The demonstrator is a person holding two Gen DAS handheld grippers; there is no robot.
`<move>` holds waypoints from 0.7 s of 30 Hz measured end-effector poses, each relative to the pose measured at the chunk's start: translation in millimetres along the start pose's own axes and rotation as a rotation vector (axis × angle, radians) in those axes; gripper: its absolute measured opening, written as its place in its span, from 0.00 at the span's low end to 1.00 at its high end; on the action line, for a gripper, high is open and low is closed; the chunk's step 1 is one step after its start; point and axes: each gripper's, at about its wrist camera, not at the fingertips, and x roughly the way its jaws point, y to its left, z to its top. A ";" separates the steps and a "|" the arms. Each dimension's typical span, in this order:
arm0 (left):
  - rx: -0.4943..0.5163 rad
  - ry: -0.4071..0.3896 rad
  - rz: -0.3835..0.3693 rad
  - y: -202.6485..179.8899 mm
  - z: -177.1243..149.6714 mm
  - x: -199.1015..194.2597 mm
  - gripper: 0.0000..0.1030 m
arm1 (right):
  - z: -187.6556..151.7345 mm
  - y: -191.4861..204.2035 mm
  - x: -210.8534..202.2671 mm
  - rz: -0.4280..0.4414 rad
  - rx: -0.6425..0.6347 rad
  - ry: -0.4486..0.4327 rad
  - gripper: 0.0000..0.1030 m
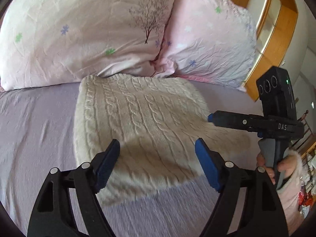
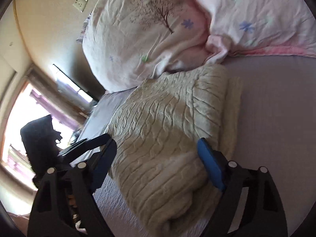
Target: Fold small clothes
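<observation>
While nothing is gripped yet, the scene reads big to small: bed (image 1: 39,118) with a lilac sheet, two pink flowered pillows (image 1: 79,29) against the headboard end, then the cream cable-knit sweater (image 1: 138,114) lying flat mid-bed, its far edge touching the pillows. From the right wrist view the sweater (image 2: 158,128) looks partly folded, with a layer turned over and a narrow strip showing along one side; whether that is a sleeve can't be told.

Left gripper (image 1: 158,162) hovers over the near edge of the sweater, tongs wide, nothing between them. Right gripper (image 2: 156,158) also has its tongs wide and empty, over the sweater's side; in the left view its finger tip (image 1: 211,118) points at the sweater edge, just beside or touching it, unclear which.

Risks, judged: thick fluffy knit could make a pinch catch only the top layer, so the fold underneath slides apart. Grabbing sheet along with knit would drag the bed cover. Uneven lifting by the two grippers would skew the fold. Far edge may snag on the pillows.
</observation>
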 end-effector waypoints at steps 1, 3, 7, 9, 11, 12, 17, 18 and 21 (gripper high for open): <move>0.002 -0.011 0.008 1.4 -2.4 -8.2 0.78 | -7.5 3.4 -15.8 -0.035 -0.015 -0.031 0.98; 0.016 -0.030 0.106 6.5 -13.8 -26.0 0.97 | -25.5 23.1 -36.4 -0.178 -0.038 -0.089 0.98; 0.019 0.017 0.198 18.1 -36.0 -32.7 0.99 | -59.3 39.9 -37.8 -0.375 -0.064 -0.093 0.98; 0.017 0.056 0.237 20.0 -46.9 -31.0 0.99 | -80.7 44.5 -30.6 -0.435 -0.071 -0.062 0.98; 0.025 0.086 0.251 22.2 -58.2 -26.6 0.99 | -100.0 41.7 -20.8 -0.485 -0.059 -0.028 0.98; 0.025 0.097 0.246 23.1 -62.6 -23.8 0.99 | -105.1 41.1 -14.3 -0.493 -0.051 -0.009 0.98; 0.037 0.143 0.246 23.4 -79.7 -11.7 0.99 | -124.2 47.7 10.8 -0.529 -0.058 0.069 0.98; 0.040 0.147 0.248 23.0 -82.3 -11.1 0.99 | -126.3 51.2 13.5 -0.542 -0.072 0.075 0.98; 0.047 0.148 0.266 21.8 -84.1 -8.5 0.99 | -127.7 55.0 23.3 -0.597 -0.101 0.106 0.98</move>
